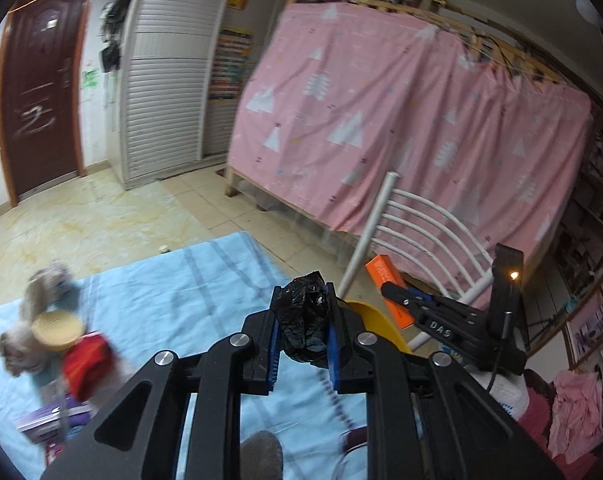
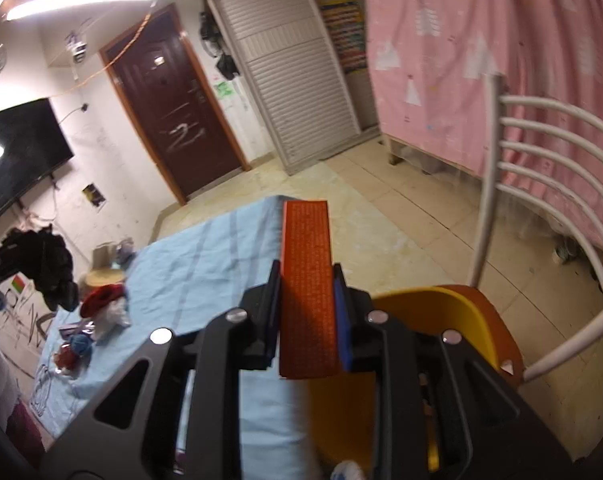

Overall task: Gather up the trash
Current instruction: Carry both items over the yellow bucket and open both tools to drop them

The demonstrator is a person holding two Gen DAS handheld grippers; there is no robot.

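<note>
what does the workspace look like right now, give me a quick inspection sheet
surface: light blue cloth, wrinkled, spread out.
job's things: crumpled black bag and orange box, both held off the cloth.
clutter: round tan lid, red cloth, fluffy toy, purple box at the cloth's left side.
grippers: left gripper shut on the black bag; right gripper shut on the orange box.
cables: black cable on the right gripper.
surroundings: white chair, yellow seat, pink curtain, brown door, tiled floor.
</note>
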